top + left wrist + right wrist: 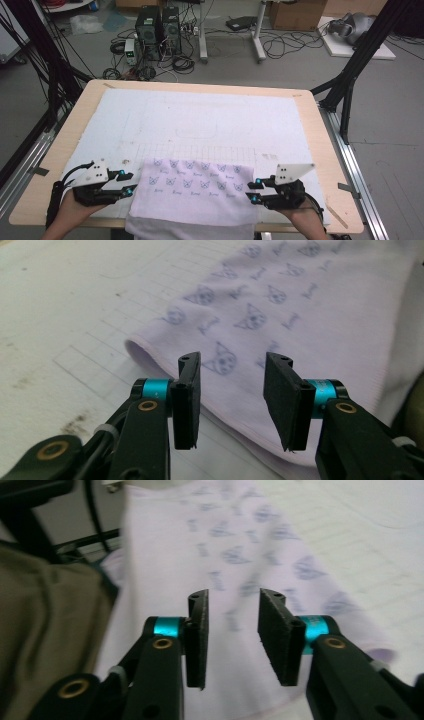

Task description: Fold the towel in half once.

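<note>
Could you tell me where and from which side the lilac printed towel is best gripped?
Probably at its two side edges: the lilac towel lies flat, near end hanging over the table edge. The left gripper from the left, the right gripper from the right, jaws open, pinching the folded edge.

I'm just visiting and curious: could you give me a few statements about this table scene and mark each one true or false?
1. The cloth is pale lilac with a small printed pattern. True.
2. The left gripper is clamped on the cloth. False: its jaws stand open with nothing pinched between them, beside the cloth's edge.
3. The cloth hangs over the near edge of the table. True.
4. The right gripper is at the far side of the table. False: it is near the front edge, by the cloth's right side.
5. A white mat covers most of the tabletop. True.
</note>
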Action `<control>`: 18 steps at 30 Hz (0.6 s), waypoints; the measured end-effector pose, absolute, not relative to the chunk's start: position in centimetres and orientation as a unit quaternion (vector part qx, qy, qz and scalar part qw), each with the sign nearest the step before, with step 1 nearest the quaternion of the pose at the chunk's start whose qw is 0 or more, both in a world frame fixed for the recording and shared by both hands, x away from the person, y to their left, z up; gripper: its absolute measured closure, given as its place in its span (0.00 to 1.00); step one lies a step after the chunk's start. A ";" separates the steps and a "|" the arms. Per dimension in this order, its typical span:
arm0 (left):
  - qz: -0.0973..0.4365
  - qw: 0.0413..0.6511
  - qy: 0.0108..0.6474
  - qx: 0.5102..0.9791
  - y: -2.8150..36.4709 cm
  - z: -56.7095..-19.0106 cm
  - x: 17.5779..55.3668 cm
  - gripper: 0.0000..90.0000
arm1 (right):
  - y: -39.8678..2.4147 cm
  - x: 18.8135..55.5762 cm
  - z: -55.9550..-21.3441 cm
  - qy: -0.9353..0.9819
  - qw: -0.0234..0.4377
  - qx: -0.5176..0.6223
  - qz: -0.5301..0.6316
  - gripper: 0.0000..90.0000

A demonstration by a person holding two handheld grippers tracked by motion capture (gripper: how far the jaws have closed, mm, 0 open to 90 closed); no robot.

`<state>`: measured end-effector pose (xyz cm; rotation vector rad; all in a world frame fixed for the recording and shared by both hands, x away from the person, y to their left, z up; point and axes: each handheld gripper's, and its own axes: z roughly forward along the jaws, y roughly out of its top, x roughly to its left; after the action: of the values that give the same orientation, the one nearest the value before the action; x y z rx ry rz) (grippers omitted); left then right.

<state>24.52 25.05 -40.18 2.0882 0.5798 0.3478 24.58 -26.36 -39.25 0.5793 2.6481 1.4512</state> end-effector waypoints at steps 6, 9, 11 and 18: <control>0.148 0.447 0.260 0.843 24.0 -40.9 28.2 0.59 | -26.4 29.1 -40.3 0.859 0.055 0.221 0.458 0.65; 0.144 0.435 0.270 0.847 23.3 -41.5 29.9 0.54 | -26.1 31.1 -40.9 0.862 0.063 0.235 0.444 0.61; 0.137 0.431 0.273 0.849 22.9 -41.9 30.9 0.52 | -25.9 31.8 -41.4 0.867 0.063 0.236 0.434 0.59; 0.100 0.409 0.298 0.856 22.0 -43.7 33.2 0.42 | -26.0 33.7 -43.1 0.871 0.041 0.257 0.417 0.51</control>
<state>33.24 22.03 -43.69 2.1573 0.7514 0.2531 33.68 -25.96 -43.06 0.7877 2.6675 1.2768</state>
